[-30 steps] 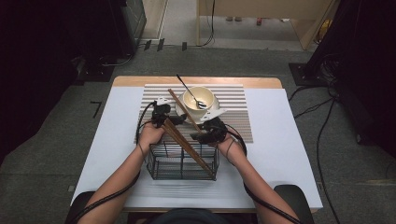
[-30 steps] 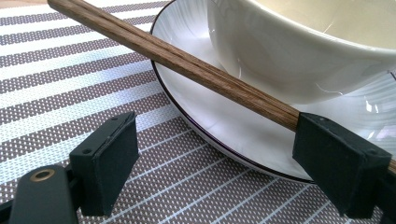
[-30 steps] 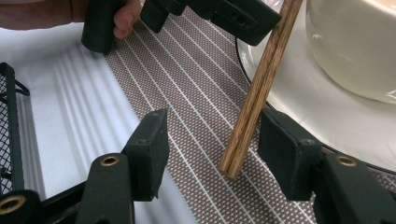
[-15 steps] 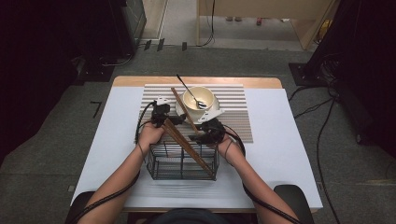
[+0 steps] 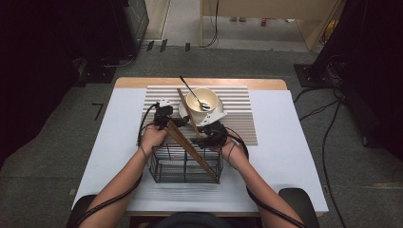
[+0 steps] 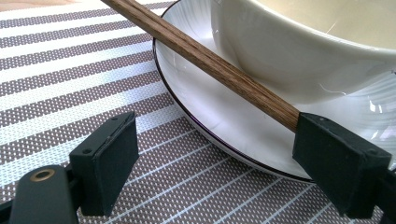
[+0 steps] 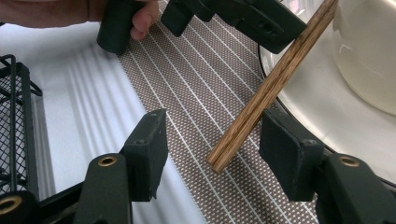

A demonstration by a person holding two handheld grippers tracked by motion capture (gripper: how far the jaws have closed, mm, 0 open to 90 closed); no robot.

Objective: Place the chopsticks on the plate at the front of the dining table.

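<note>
A brown wooden chopstick (image 5: 187, 111) leans across the white saucer (image 6: 196, 98) beside the cream bowl (image 5: 203, 99), which holds a spoon (image 5: 190, 90). My left gripper (image 6: 219, 140) is open low over the striped placemat, and the chopstick (image 6: 210, 60) runs down to its right jaw. My right gripper (image 7: 217, 140) is open too. The chopstick's lower end (image 7: 266, 98) lies between its jaws, close to the right one, and the pads do not press on it. In the high view the left gripper (image 5: 164, 114) and right gripper (image 5: 211, 135) sit on either side of the stick.
A black wire basket (image 5: 157, 166) stands near the table's front edge, with another long wooden stick (image 5: 192, 151) lying slantwise across it. The striped placemat (image 5: 237, 102) lies on a white cloth. A person's hand (image 7: 70, 11) is at the top left of the right gripper view.
</note>
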